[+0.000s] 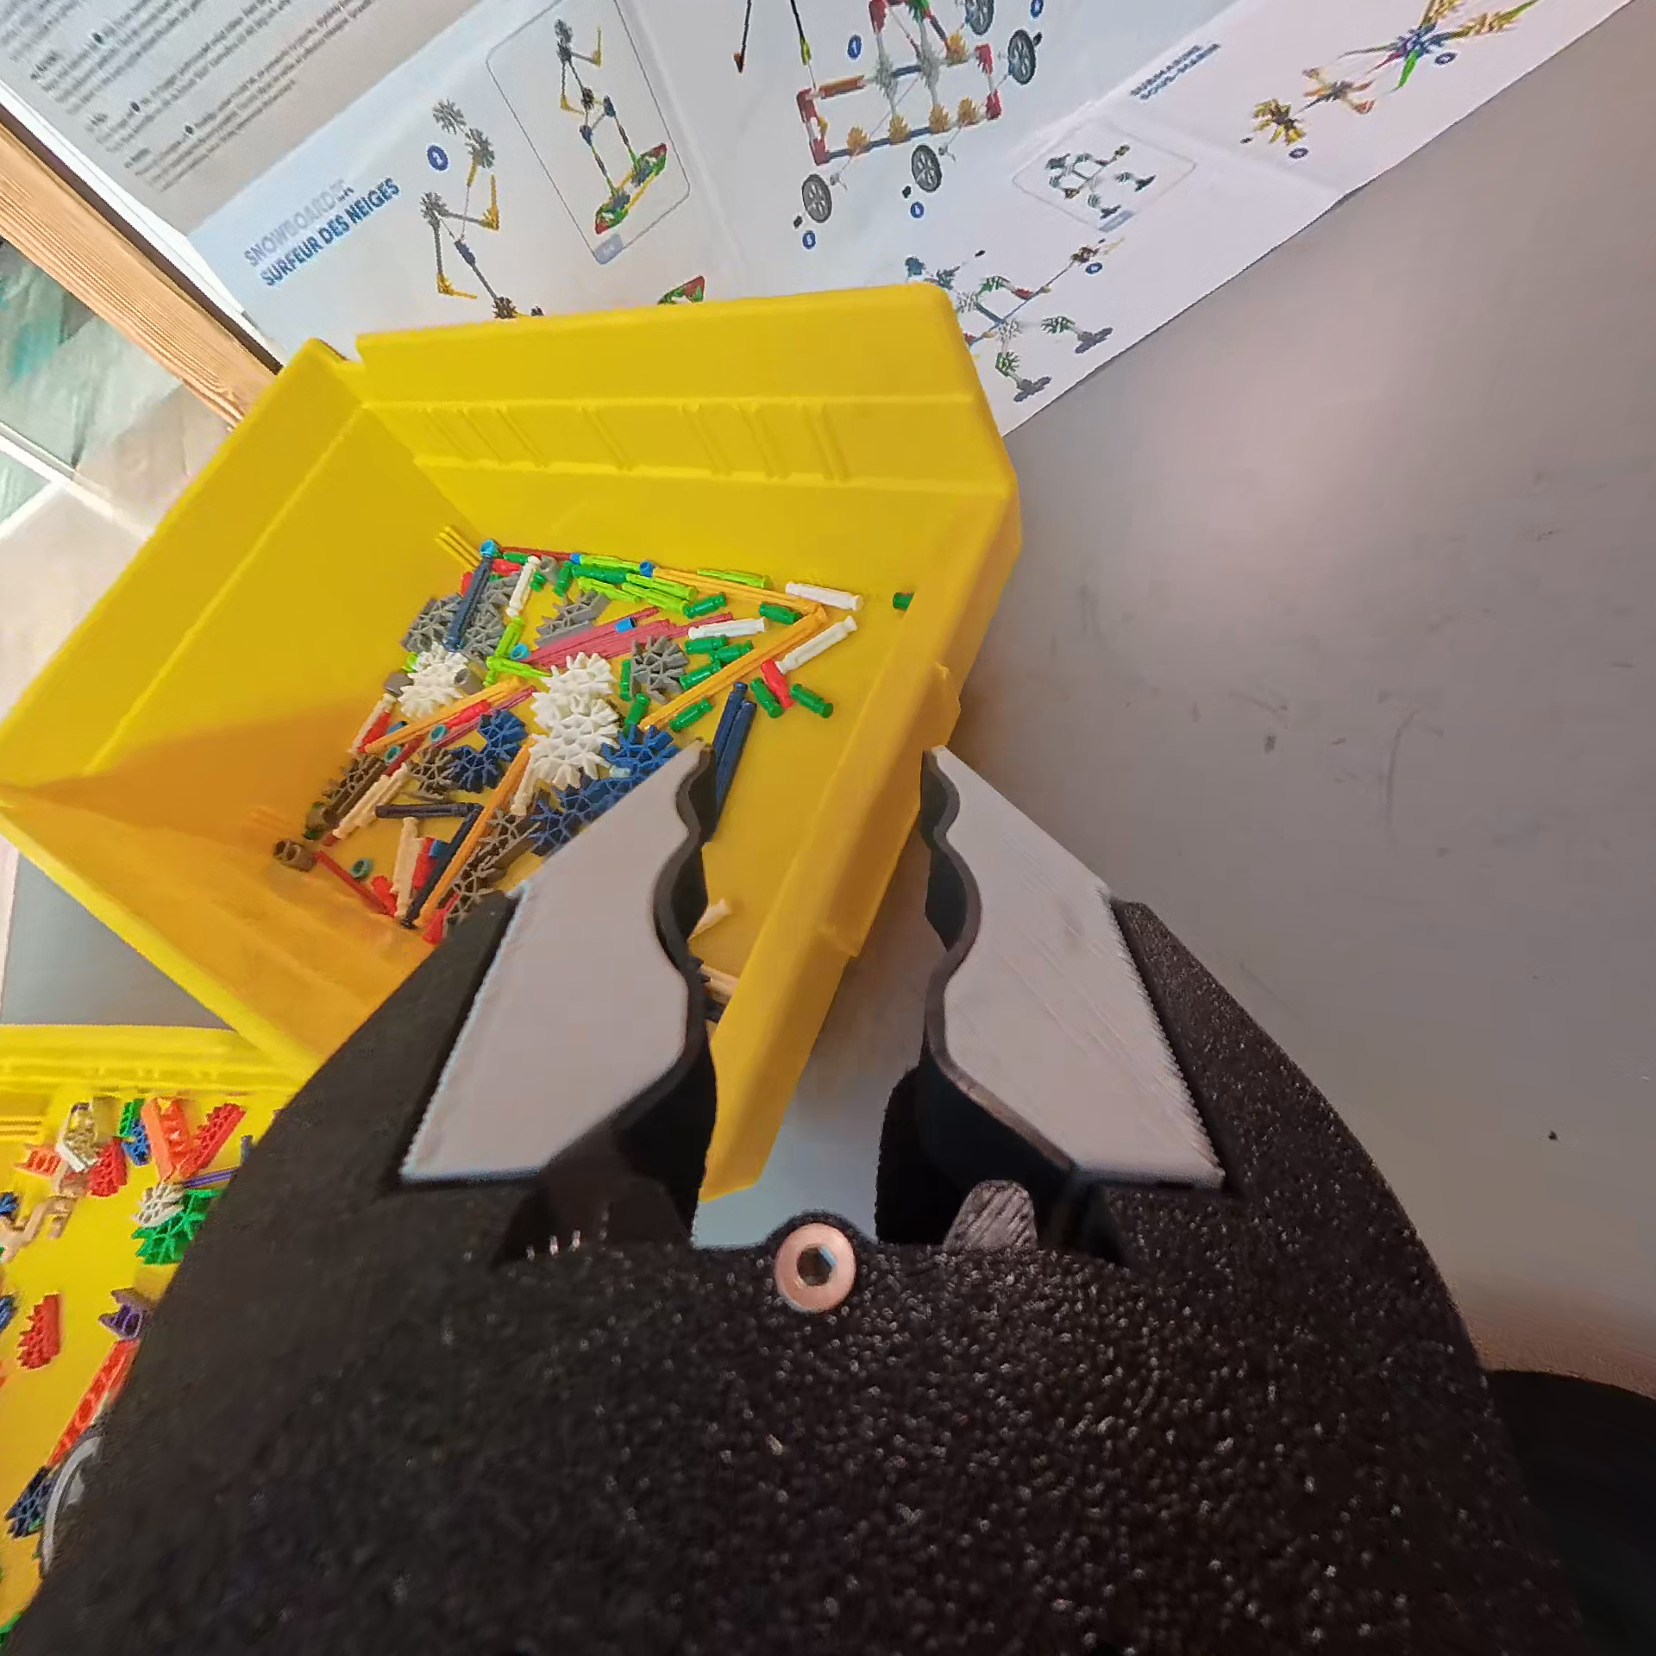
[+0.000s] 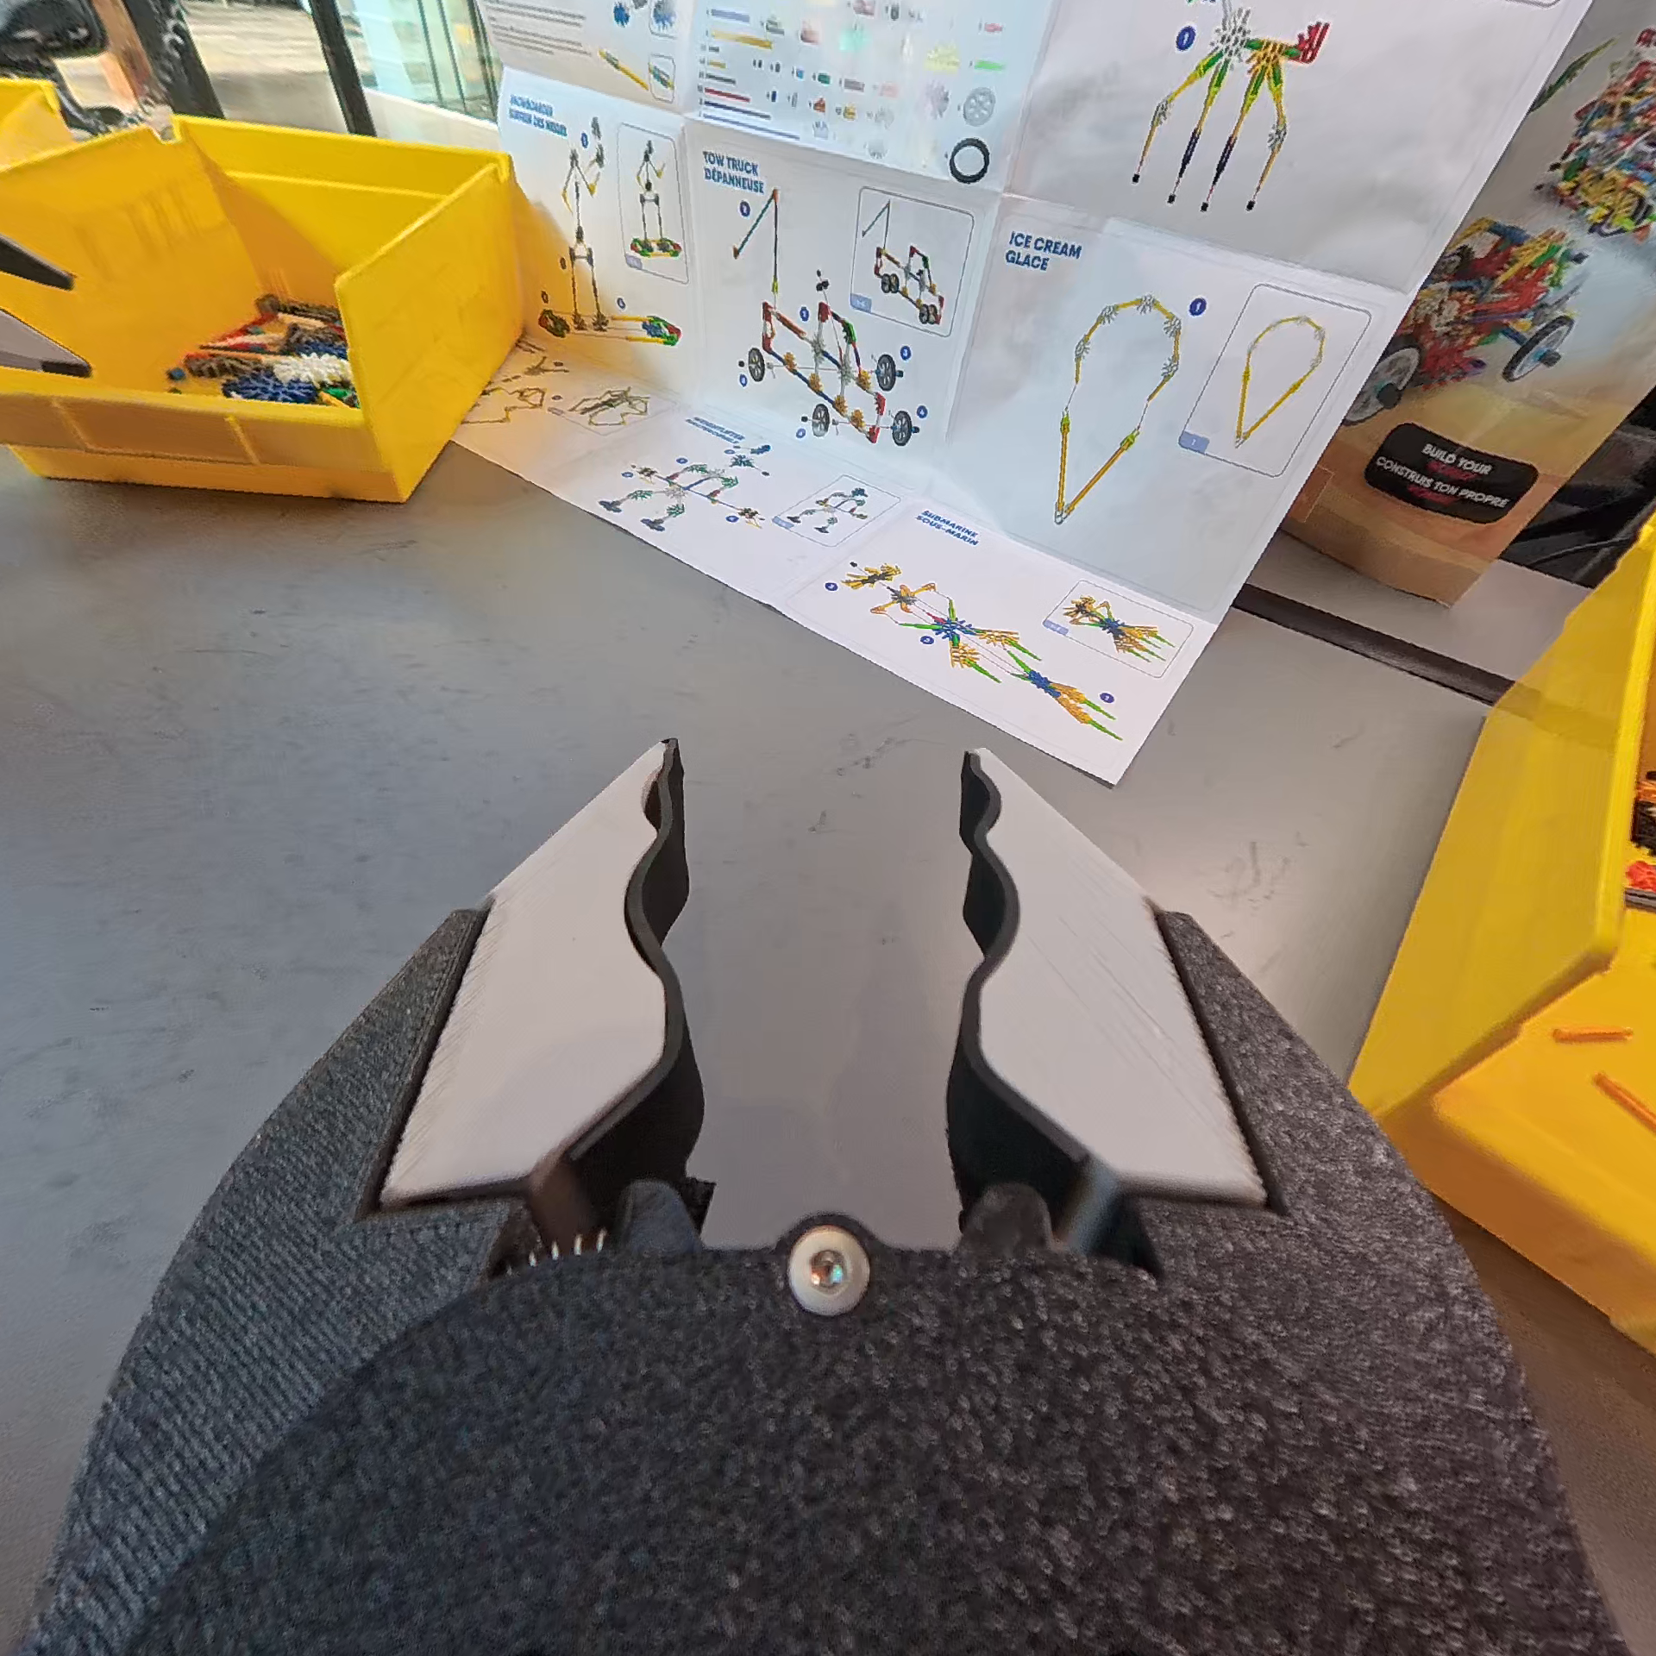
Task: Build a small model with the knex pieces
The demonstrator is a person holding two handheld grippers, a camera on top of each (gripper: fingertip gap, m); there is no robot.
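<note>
My left gripper [image 1: 815, 762] is open and empty, hovering over the right wall of a yellow bin [image 1: 224, 627]. One finger is above the bin's inside, the other over the grey table. The bin holds a heap of small rods and connectors [image 1: 573, 708] in many colours. My right gripper [image 2: 820, 762] is open and empty above the bare grey table [image 2: 269, 717], pointing toward a folded instruction sheet [image 2: 986, 403]. The same bin shows in the right wrist view [image 2: 430, 296] at the far left, with the left gripper's fingers [image 2: 36, 340] at its edge.
The instruction sheet [image 1: 806, 161] lies behind the bin. A second yellow bin [image 1: 107, 1210] with coloured pieces sits at the lower left. Another yellow bin [image 2: 1523, 941] stands at the right edge, and a printed cardboard box [image 2: 1479, 358] stands behind the sheet. About 40 centimetres separates my left fingertips from my right.
</note>
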